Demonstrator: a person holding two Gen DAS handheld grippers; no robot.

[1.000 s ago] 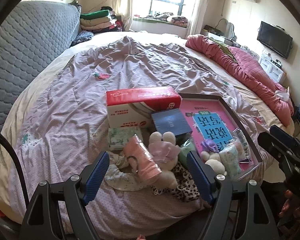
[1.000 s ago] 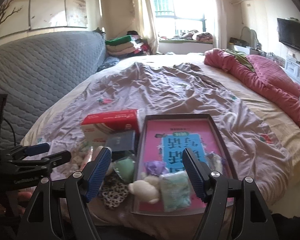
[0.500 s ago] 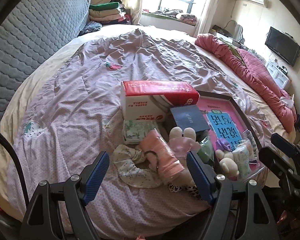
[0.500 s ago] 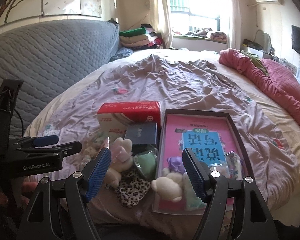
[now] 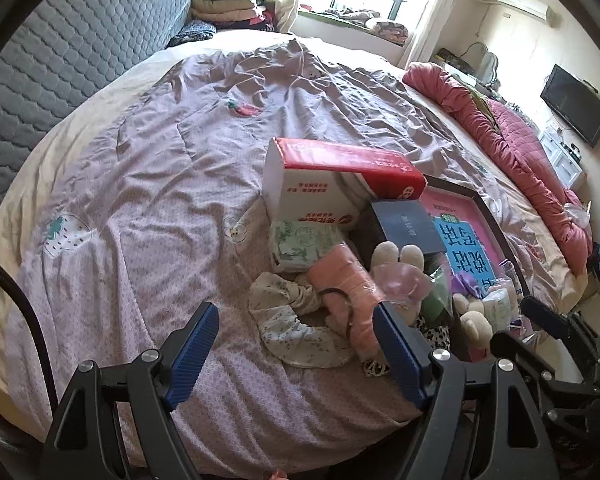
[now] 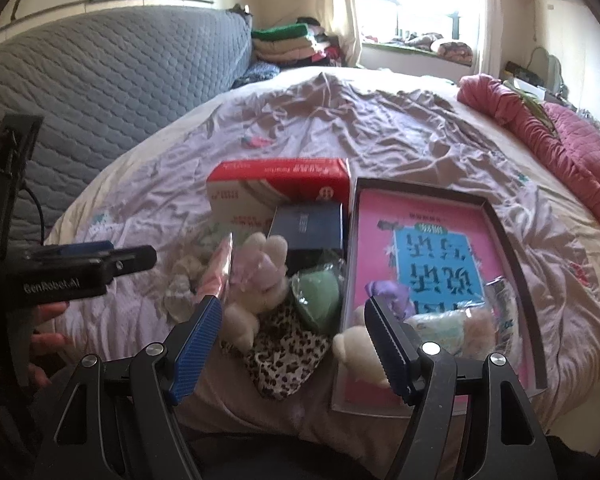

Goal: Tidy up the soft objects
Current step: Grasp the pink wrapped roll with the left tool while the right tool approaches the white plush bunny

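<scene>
A heap of soft things lies at the near edge of the bed: a floral scrunchie [image 5: 296, 320], a pink wrapped pack [image 5: 350, 292], a plush rabbit [image 5: 400, 272] [image 6: 260, 280], a green pouch [image 6: 320, 296] and a leopard-print cloth [image 6: 284, 356]. A pink-lined tray [image 6: 512, 240] [image 5: 496, 224] holds a cream plush [image 6: 360, 352], a purple bow [image 6: 392, 292] and a tissue pack [image 6: 444, 328]. My left gripper [image 5: 296, 348] is open, hovering just before the scrunchie. My right gripper [image 6: 296, 340] is open above the leopard cloth, empty.
A red-and-white tissue box [image 5: 332, 184] and a dark blue box [image 5: 408, 228] stand behind the heap. A rolled red quilt [image 5: 512, 136] runs along the bed's right side. A grey quilted headboard [image 5: 60, 56] is at left. Wrinkled lilac sheet [image 5: 160, 184] stretches beyond.
Both grippers have come closer and lower toward the heap, which now looks larger. The left view has shifted so the scrunchie sits between its fingers. Jaw widths look unchanged.
</scene>
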